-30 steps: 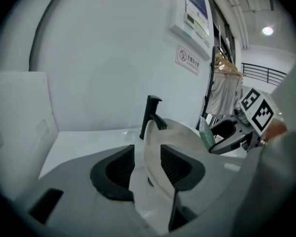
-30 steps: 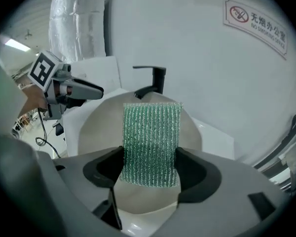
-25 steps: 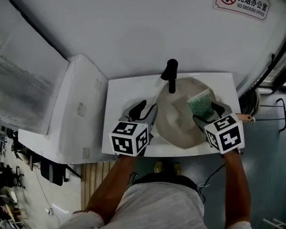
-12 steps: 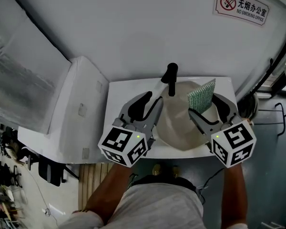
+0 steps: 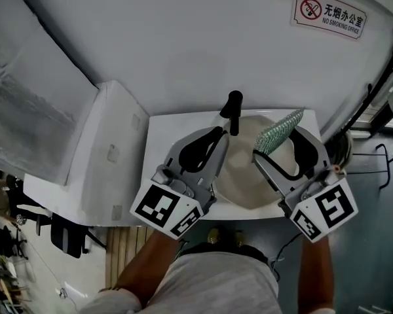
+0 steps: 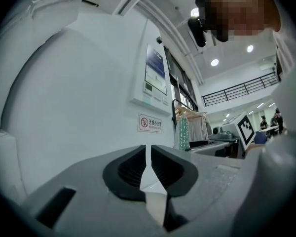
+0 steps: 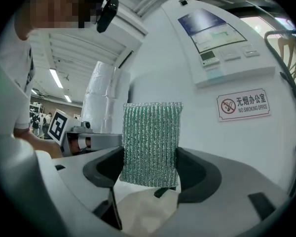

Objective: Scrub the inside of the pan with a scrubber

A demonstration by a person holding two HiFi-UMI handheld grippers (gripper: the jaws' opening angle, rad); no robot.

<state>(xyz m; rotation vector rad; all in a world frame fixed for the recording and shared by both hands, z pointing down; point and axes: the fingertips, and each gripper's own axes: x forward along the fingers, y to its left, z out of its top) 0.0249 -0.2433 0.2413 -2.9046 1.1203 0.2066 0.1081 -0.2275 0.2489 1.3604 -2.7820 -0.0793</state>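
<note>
Head view looks steeply down on a white rectangular sink (image 5: pixel 158 150) with a black tap (image 5: pixel 233 110) at its far edge. A round beige pan (image 5: pixel 247 178) lies in the basin and fills its middle and right part. Both tools cover stretches of its rim, and its near edge is hidden behind them.

The left tool (image 5: pixel 217 136) hovers over the pan's left side, close to the tap. Its jaws are closing and are down to a narrow slit. Left gripper view shows nothing between them, only pale surface through the gap.

The right tool (image 5: pixel 280 142) is above the sink's far right corner, clamped on a green ribbed rectangular scrubber (image 5: pixel 280 129). Right gripper view shows the pads pressing on the scrubber's lower sides. Its upper half sticks out past the jaws toward the white wall, and a scrap of the pan shows beneath. No view settles whether the scrubber touches the pan.

A red-and-white no-smoking sign (image 5: pixel 327 10) hangs on that wall, cut off by nothing but small and skewed.
</note>
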